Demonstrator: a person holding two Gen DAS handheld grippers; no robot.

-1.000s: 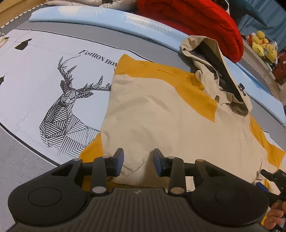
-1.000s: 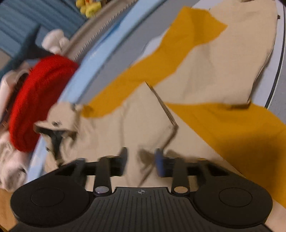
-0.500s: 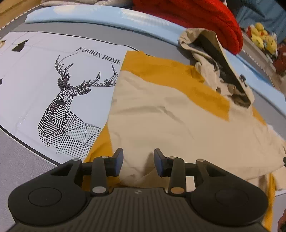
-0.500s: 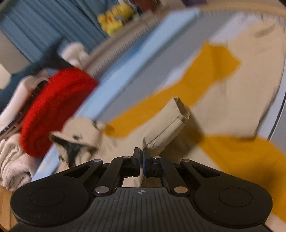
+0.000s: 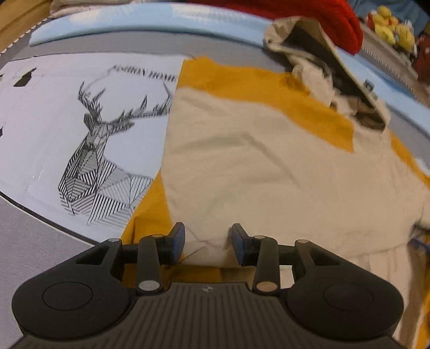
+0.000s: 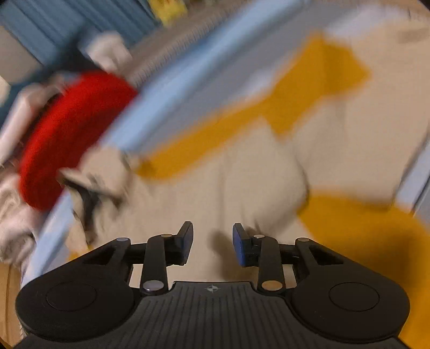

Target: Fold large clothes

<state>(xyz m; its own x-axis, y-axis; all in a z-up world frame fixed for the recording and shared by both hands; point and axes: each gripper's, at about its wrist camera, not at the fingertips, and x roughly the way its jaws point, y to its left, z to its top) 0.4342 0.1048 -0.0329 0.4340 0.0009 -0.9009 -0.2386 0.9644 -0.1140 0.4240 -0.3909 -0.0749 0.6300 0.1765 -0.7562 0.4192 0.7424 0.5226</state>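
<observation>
Since half a second ago my right gripper [image 6: 212,243] has let go of the beige sleeve it was pinching: its jaws have just been opening, and now they stand apart over the cloth with nothing between them. My left gripper [image 5: 207,243] has hardly shifted; its jaws are parted astride a small ridge of fabric at the near hem, and I cannot tell whether the pads press it.

The beige-and-mustard hoodie [image 5: 268,166] lies spread on the bed, partly over the deer-print sheet [image 5: 88,139], with its hood [image 5: 322,69] crumpled at the far end beside the red knit blanket [image 5: 336,18].

I judge the fold early to midway: 1 sleeve looks laid across the body, though the right view is too blurred to be sure. The hood and the lengthwise folds of the body are not yet done.

I see no containers in either view, so there is nothing to report inside any.
</observation>
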